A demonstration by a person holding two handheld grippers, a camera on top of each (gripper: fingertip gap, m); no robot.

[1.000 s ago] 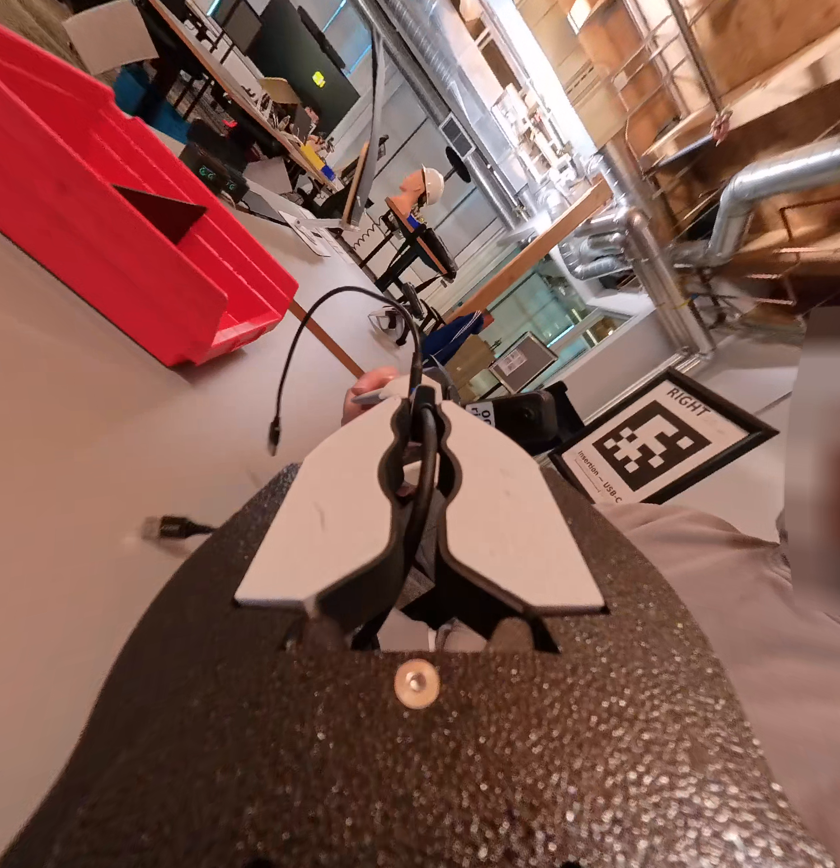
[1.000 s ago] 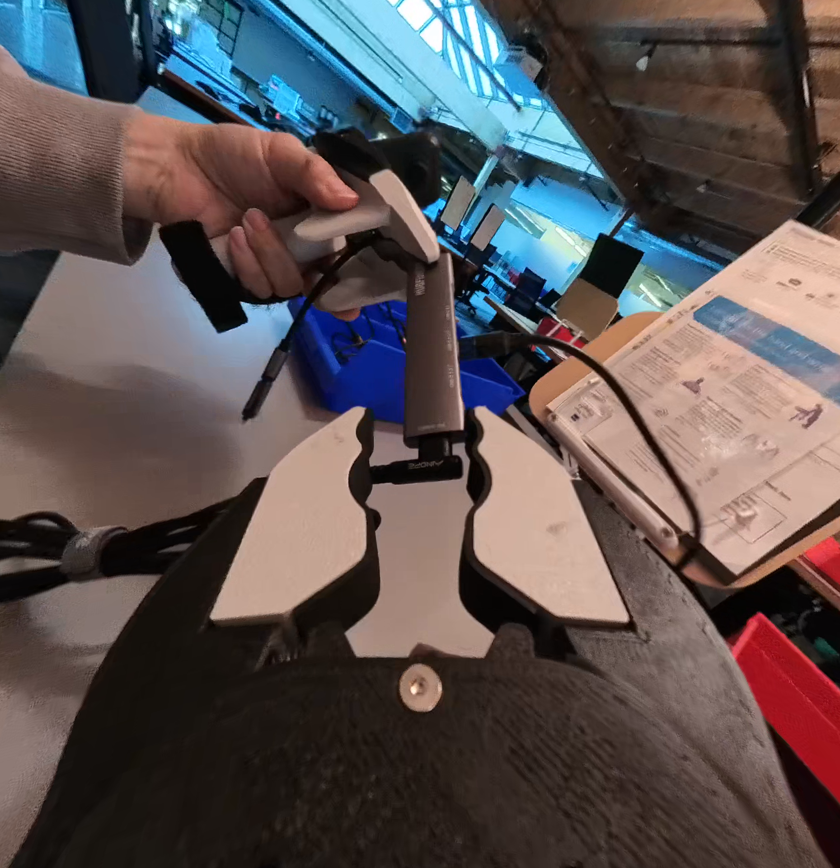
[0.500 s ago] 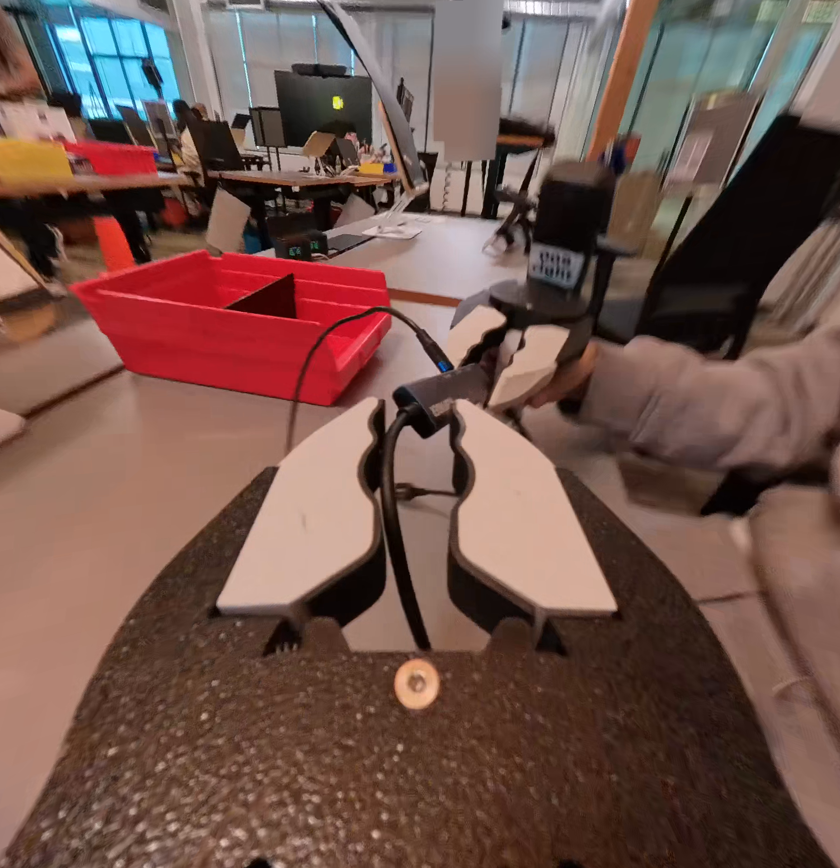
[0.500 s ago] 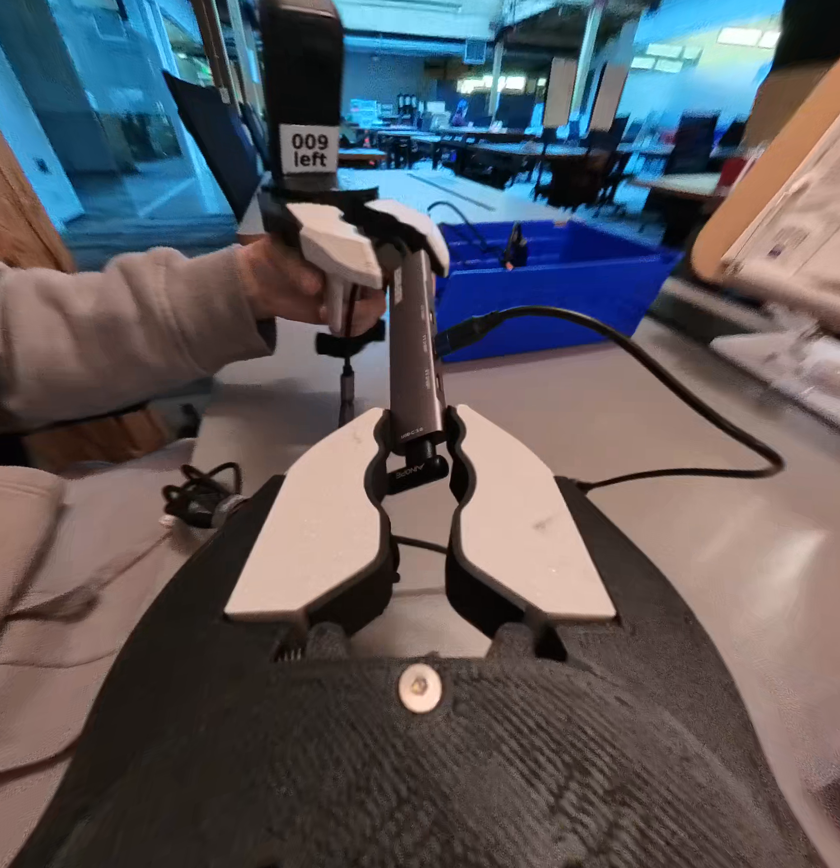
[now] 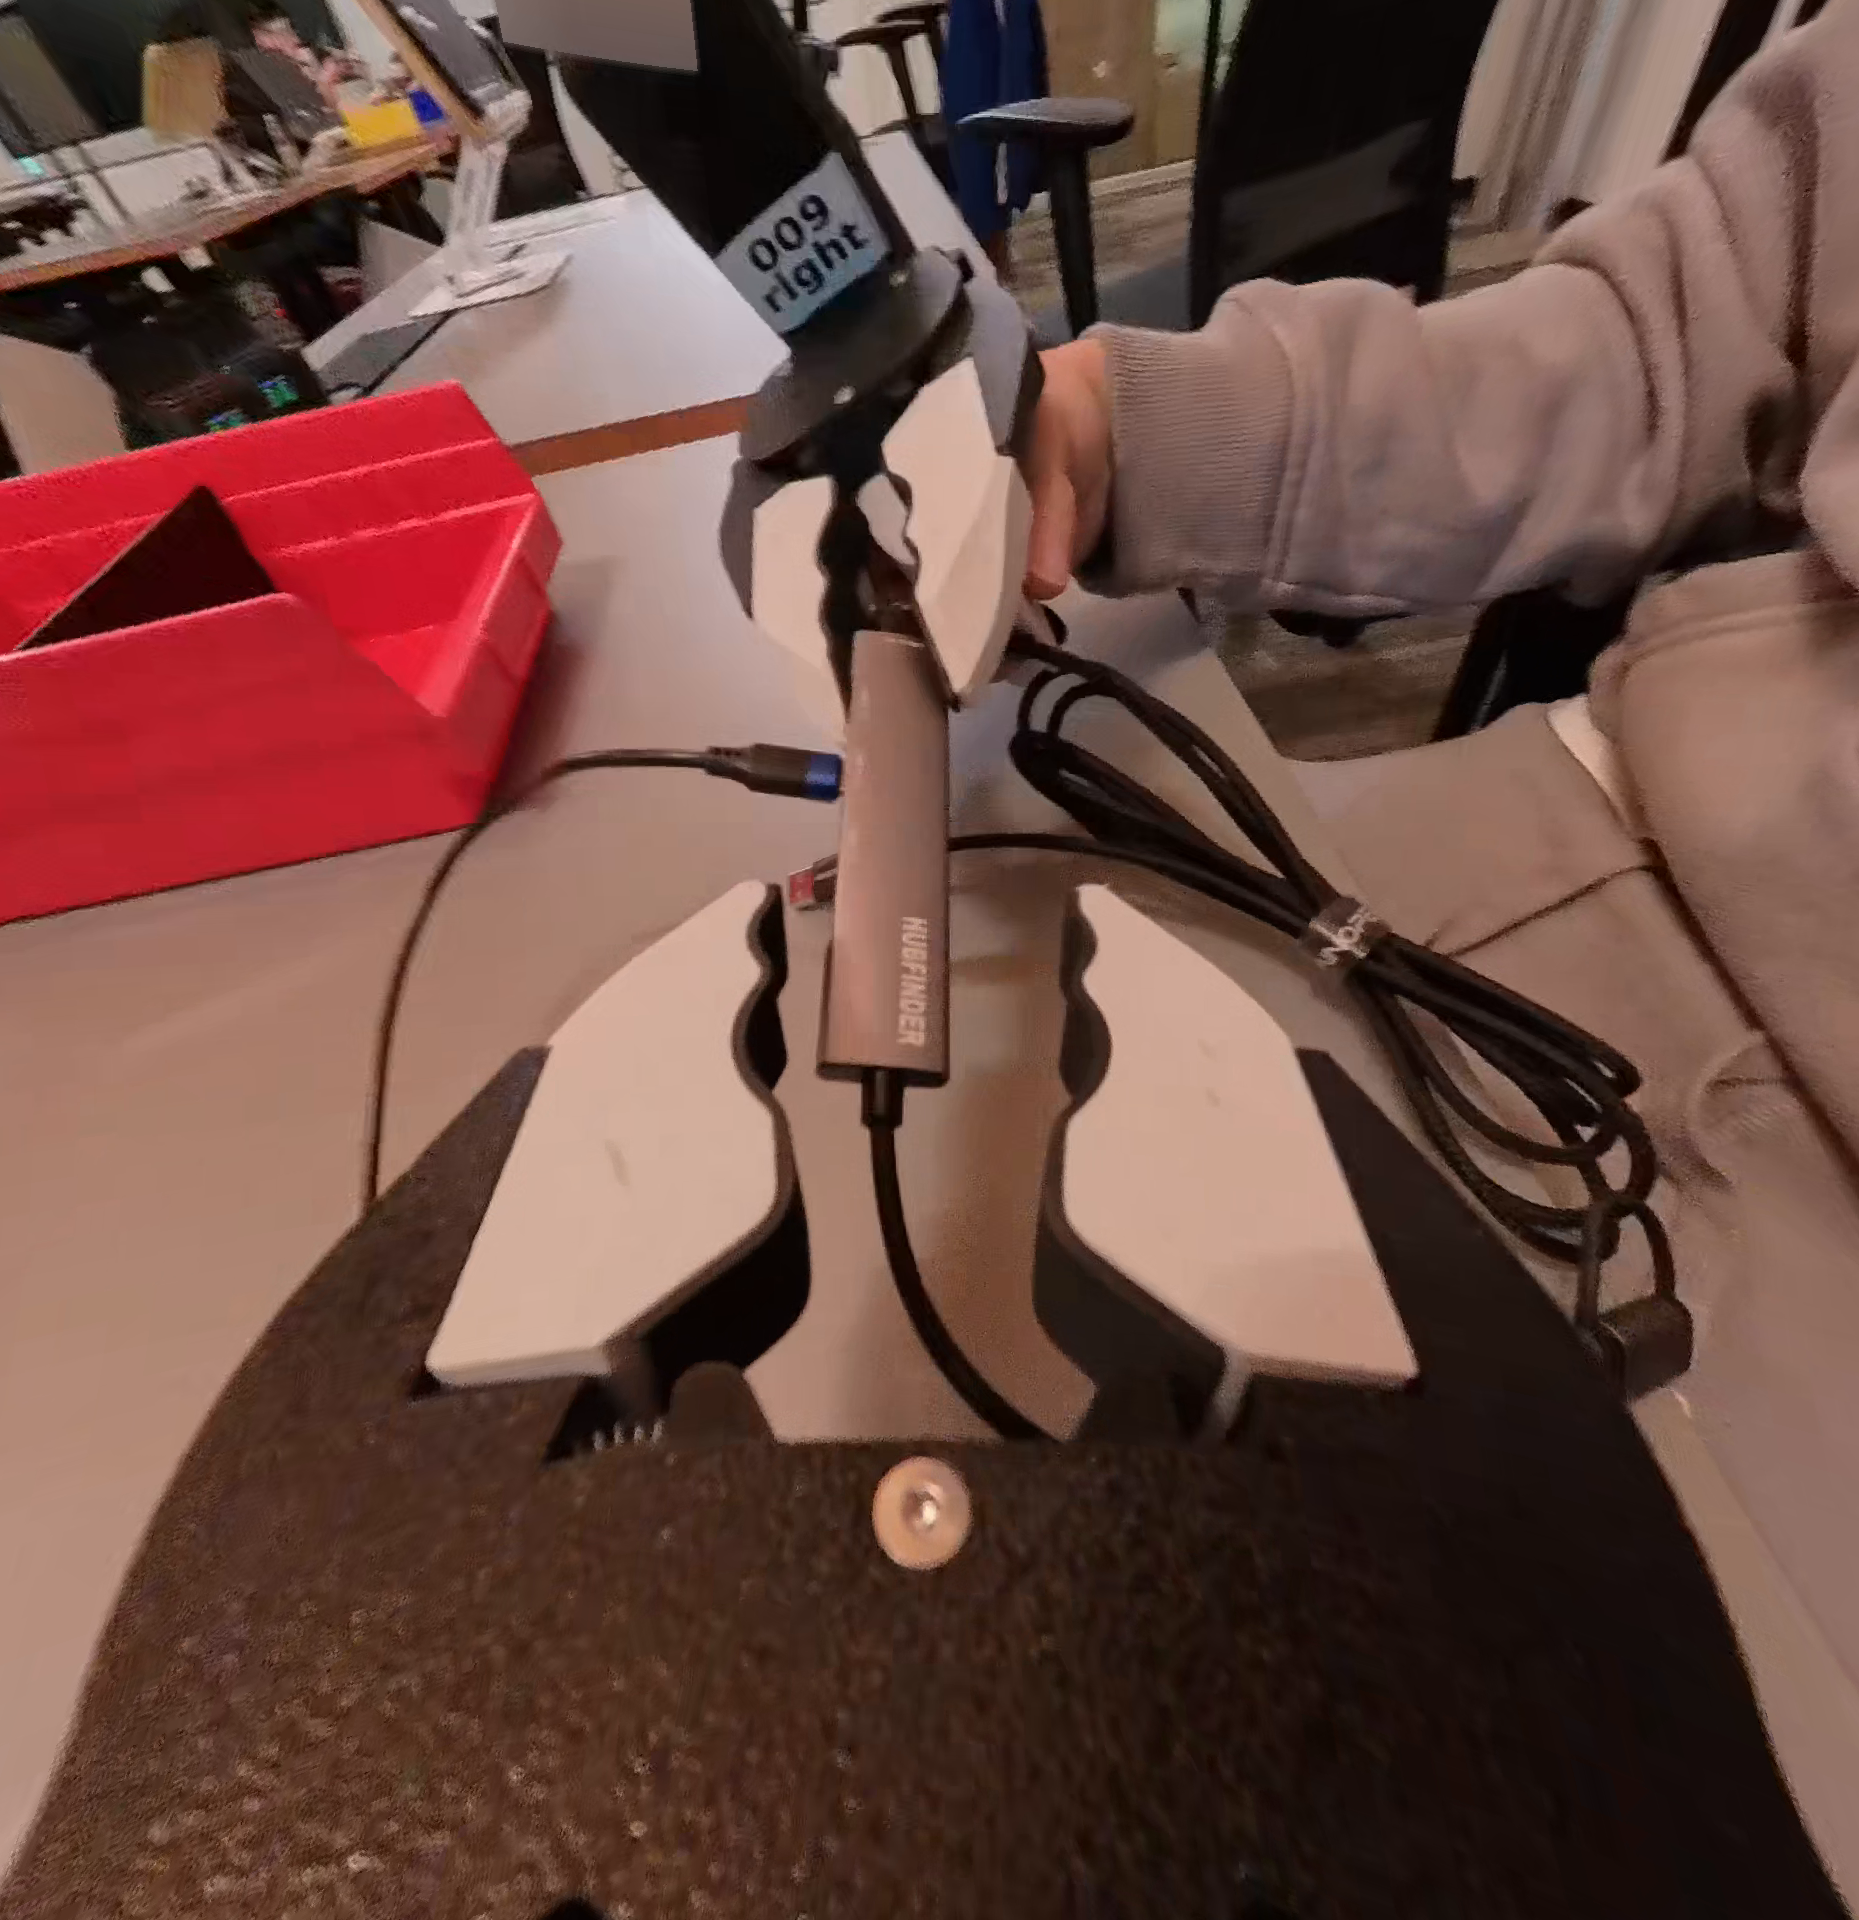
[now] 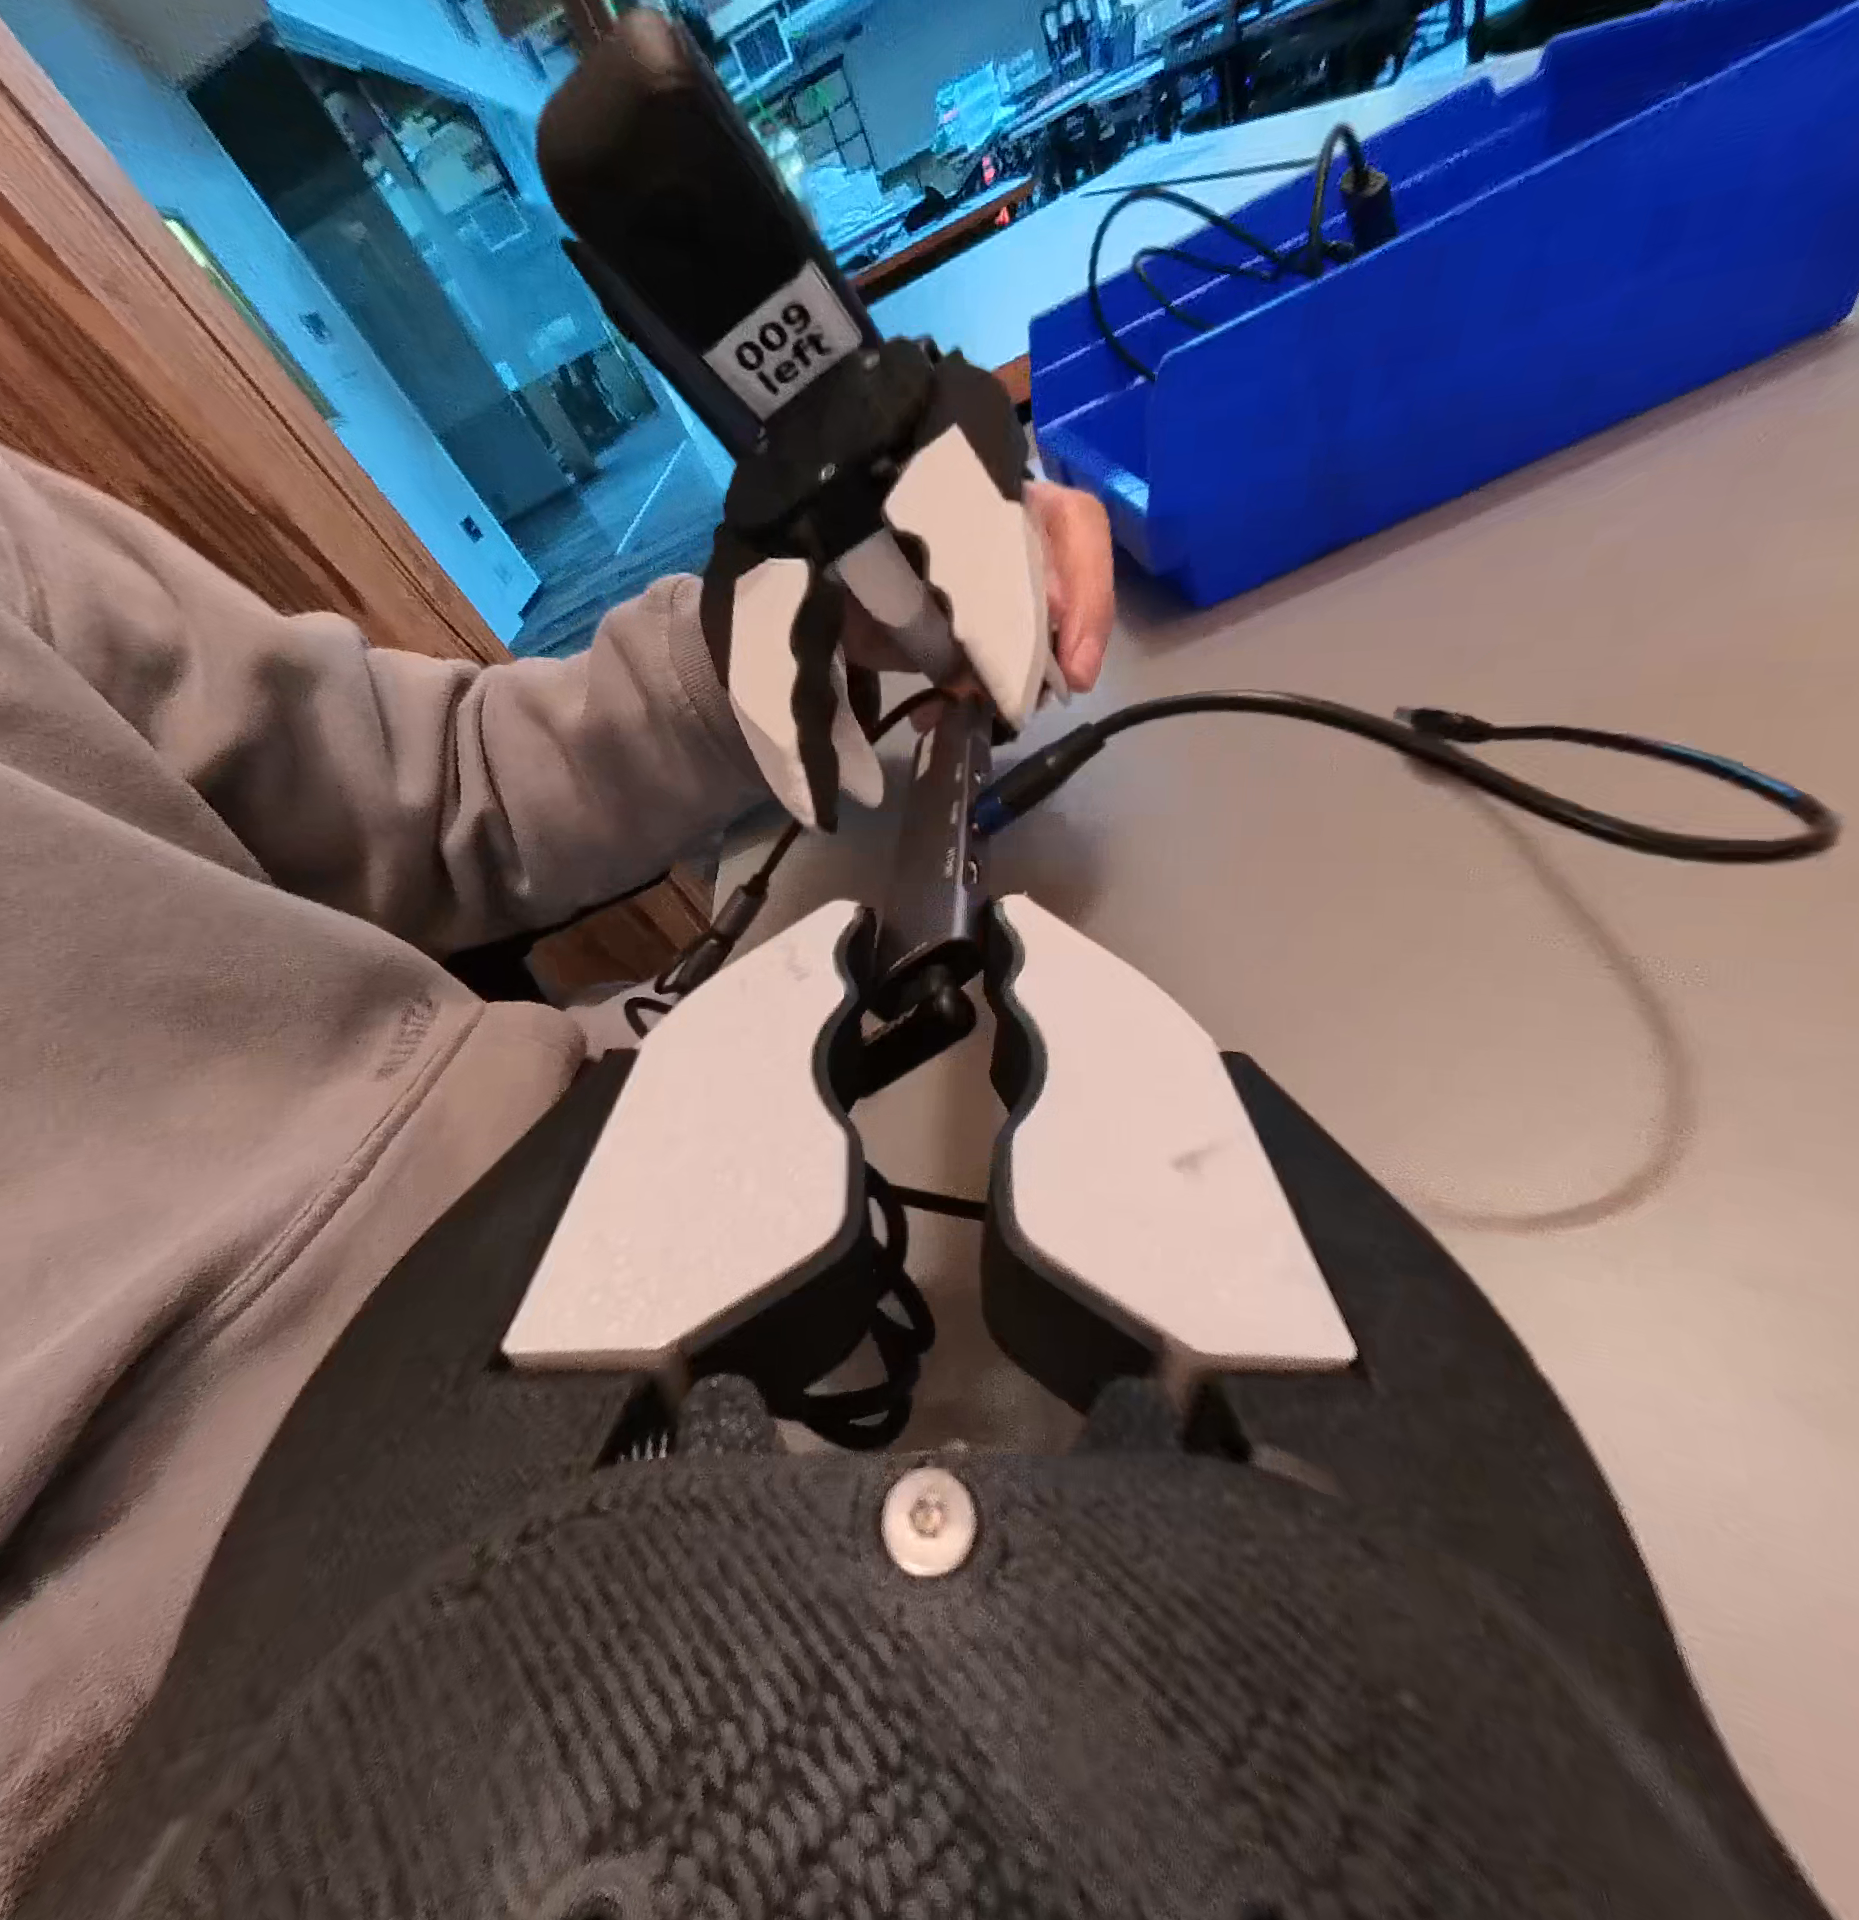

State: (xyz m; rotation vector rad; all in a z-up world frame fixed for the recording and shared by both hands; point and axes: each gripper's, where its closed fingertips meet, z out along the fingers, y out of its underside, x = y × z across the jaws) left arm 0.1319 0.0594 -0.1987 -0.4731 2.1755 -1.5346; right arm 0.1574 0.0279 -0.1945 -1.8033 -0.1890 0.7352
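Hub (image 6: 930,873) end hidden in right tool (image 6: 925,940)

Red bin (image 5: 229,665) on grey table (image 5: 177,1039), blue bin (image 6: 1476,343) holding what looks like a cable (image 6: 1216,249), office chair (image 5: 1050,156) behind.

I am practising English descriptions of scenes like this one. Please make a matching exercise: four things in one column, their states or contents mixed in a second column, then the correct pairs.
Things:
1. left gripper
2. right gripper
3. red bin
4. blue bin

States:
a. shut on the end of the grey hub
b. open, jaws apart on either side of the hub
c. has a black cable inside
d. has a dark divider inside

Pairs: 1-b, 2-a, 3-d, 4-c
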